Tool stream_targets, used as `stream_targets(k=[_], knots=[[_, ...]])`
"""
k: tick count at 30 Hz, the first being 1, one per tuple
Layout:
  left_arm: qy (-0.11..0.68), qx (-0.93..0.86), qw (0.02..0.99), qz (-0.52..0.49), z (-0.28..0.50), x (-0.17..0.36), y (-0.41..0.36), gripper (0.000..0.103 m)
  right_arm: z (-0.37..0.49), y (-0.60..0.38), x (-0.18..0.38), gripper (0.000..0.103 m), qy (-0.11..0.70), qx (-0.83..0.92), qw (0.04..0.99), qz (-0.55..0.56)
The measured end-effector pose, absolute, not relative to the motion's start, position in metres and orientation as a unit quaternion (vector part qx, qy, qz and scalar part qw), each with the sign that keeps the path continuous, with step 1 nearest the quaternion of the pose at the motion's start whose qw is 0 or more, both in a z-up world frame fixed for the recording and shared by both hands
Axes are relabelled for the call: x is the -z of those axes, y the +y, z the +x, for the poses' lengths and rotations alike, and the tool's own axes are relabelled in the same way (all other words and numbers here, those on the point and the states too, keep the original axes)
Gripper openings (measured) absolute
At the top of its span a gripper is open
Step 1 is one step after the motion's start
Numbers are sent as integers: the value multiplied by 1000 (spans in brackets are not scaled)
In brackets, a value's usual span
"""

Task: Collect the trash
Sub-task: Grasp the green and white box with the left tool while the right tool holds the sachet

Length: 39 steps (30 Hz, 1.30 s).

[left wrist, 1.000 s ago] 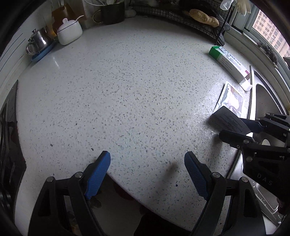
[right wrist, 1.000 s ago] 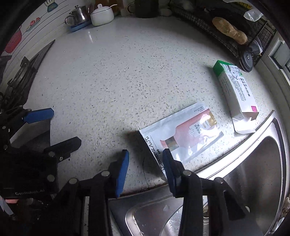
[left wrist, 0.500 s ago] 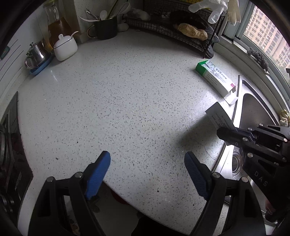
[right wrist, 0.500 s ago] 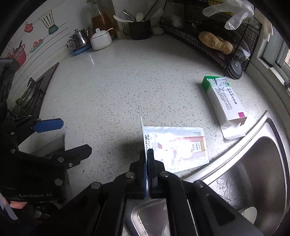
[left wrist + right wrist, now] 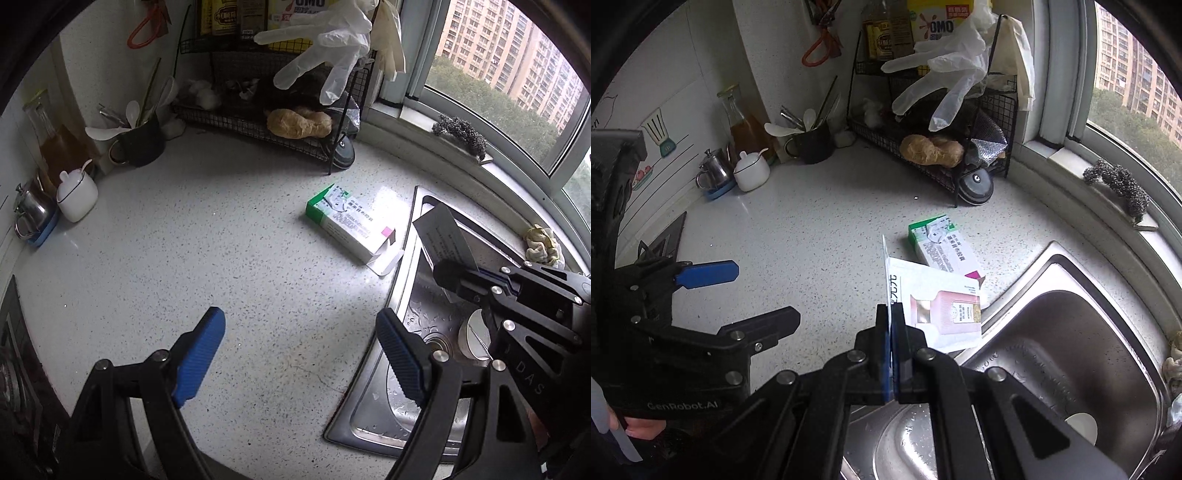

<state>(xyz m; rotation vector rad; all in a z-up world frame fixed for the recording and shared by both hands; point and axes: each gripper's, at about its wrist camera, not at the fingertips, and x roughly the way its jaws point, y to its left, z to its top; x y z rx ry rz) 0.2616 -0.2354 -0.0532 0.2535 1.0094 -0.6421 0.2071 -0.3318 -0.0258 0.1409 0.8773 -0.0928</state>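
Observation:
My right gripper (image 5: 891,321) is shut on the edge of a flat white sachet (image 5: 938,306) printed with a pink bottle, and holds it lifted above the counter by the sink. The sachet's dark back (image 5: 445,236) shows in the left wrist view, pinched in the right gripper (image 5: 448,275). A green and white carton (image 5: 349,221) with an open flap lies on the speckled counter, also seen in the right wrist view (image 5: 942,243). My left gripper (image 5: 301,354) is open and empty, above the counter's front edge.
A steel sink (image 5: 1071,354) lies to the right with a white cup (image 5: 472,338) in it. A black wire rack (image 5: 258,122) with gloves and ginger stands at the back. A mug of utensils (image 5: 142,142), sugar pot (image 5: 75,194) and kettle (image 5: 31,214) stand back left.
My right gripper closed on the sachet's edge and lifted it off the counter. Both grippers have risen and tilted up, so the back wall and window now show.

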Motion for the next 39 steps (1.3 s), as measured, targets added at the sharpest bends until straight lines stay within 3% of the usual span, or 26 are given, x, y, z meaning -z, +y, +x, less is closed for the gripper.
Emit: stream_targets(k=[8, 22, 29, 31, 39], knots=[[477, 320, 809, 124, 285, 53, -290, 82, 222, -379, 26, 1, 410, 84, 905, 75], [549, 294, 779, 73, 353, 119, -372, 82, 270, -457, 72, 1, 442, 102, 887, 85], [578, 259, 768, 90, 366, 156, -395, 84, 276, -475, 88, 1, 451, 104, 881, 92], [580, 256, 768, 87, 366, 162, -398, 90, 276, -476, 93, 1, 455, 100, 880, 95], [591, 246, 761, 107, 362, 173, -396, 91, 265, -472, 103, 1, 469, 86, 873, 106]])
